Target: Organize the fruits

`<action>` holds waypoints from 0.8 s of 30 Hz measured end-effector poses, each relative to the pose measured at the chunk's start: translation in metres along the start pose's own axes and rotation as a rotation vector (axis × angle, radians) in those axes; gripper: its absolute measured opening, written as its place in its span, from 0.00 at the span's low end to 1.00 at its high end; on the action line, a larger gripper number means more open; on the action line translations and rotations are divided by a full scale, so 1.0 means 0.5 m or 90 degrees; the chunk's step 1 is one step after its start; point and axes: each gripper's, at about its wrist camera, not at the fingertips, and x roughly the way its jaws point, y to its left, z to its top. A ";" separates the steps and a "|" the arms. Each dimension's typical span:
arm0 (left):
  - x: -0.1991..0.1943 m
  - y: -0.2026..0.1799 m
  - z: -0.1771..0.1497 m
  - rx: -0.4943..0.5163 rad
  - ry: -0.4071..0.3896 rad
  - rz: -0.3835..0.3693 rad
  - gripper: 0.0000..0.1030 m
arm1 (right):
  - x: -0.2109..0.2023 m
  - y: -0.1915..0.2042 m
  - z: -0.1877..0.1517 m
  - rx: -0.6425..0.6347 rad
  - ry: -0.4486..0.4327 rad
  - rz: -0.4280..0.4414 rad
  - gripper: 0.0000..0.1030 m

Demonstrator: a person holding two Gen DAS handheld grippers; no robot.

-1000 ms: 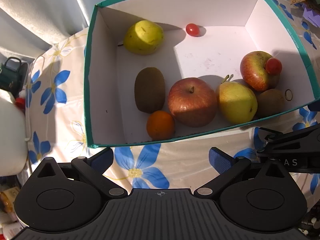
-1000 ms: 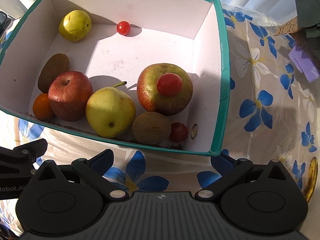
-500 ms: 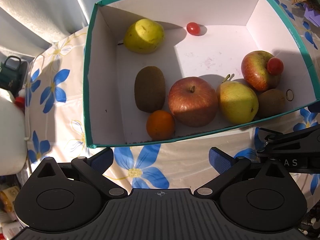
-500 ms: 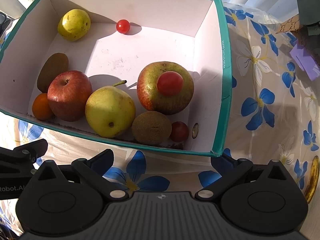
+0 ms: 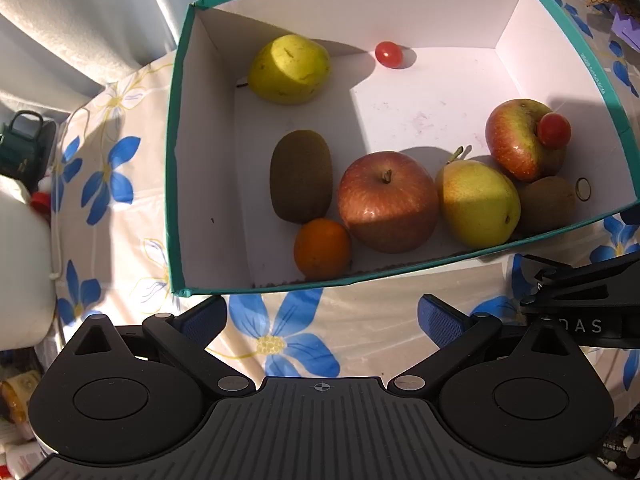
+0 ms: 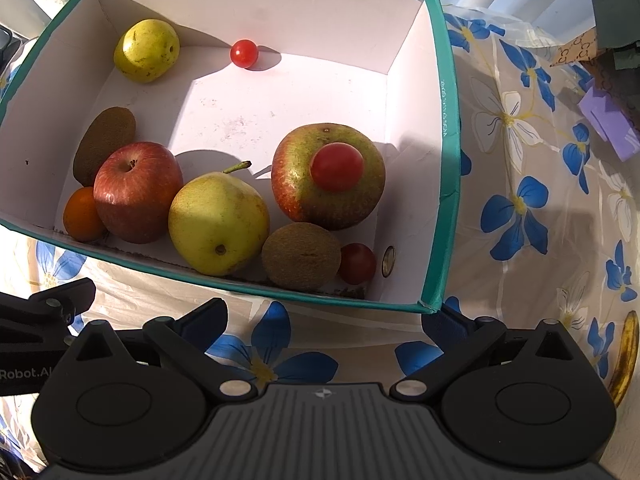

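A teal-rimmed white box [image 5: 178, 184] [image 6: 444, 160] holds the fruit. Inside are a red apple [image 5: 386, 200] [image 6: 136, 190], a yellow pear [image 5: 476, 204] [image 6: 218, 218], a red-green apple [image 5: 520, 144] [image 6: 328, 176] with a cherry tomato [image 5: 554, 130] [image 6: 337, 167] on it, two kiwis [image 5: 301, 176] [image 6: 301, 256], an orange [image 5: 322, 246] [image 6: 82, 214], a second yellow pear [image 5: 290, 68] [image 6: 146, 50] and a cherry tomato [image 5: 389, 54] [image 6: 244, 53] at the back. My left gripper [image 5: 322, 316] and right gripper [image 6: 324, 316] are open and empty, just in front of the box.
A third cherry tomato [image 6: 357, 263] and a small ring [image 6: 388, 261] lie in the box's near right corner. A banana [image 6: 624, 356] lies on the flowered tablecloth [image 6: 520, 200] at the far right. Purple and patterned items [image 6: 604, 116] sit at the back right. A white container [image 5: 20, 260] stands at the left.
Both views have drifted slightly. The fruit has not moved and both grippers stay open.
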 end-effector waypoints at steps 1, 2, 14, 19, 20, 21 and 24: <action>0.000 0.000 0.000 0.000 0.000 0.000 1.00 | 0.000 0.000 0.000 0.001 0.000 0.001 1.00; 0.000 0.000 0.000 0.000 0.000 0.000 1.00 | 0.000 -0.001 0.000 0.000 0.001 0.001 1.00; 0.003 0.001 0.001 -0.002 0.003 0.003 1.00 | 0.003 0.001 0.002 -0.002 0.001 -0.003 1.00; 0.003 0.001 0.001 -0.002 0.002 0.002 1.00 | 0.003 0.001 0.002 -0.002 0.001 -0.004 1.00; 0.003 0.000 0.002 -0.002 0.003 0.003 1.00 | 0.003 0.001 0.002 -0.002 0.001 -0.004 1.00; 0.003 0.001 0.002 -0.002 0.002 0.003 1.00 | 0.003 0.001 0.003 -0.003 0.000 -0.004 1.00; 0.003 0.000 0.002 -0.002 0.002 0.003 1.00 | 0.003 0.002 0.003 -0.004 0.000 -0.005 1.00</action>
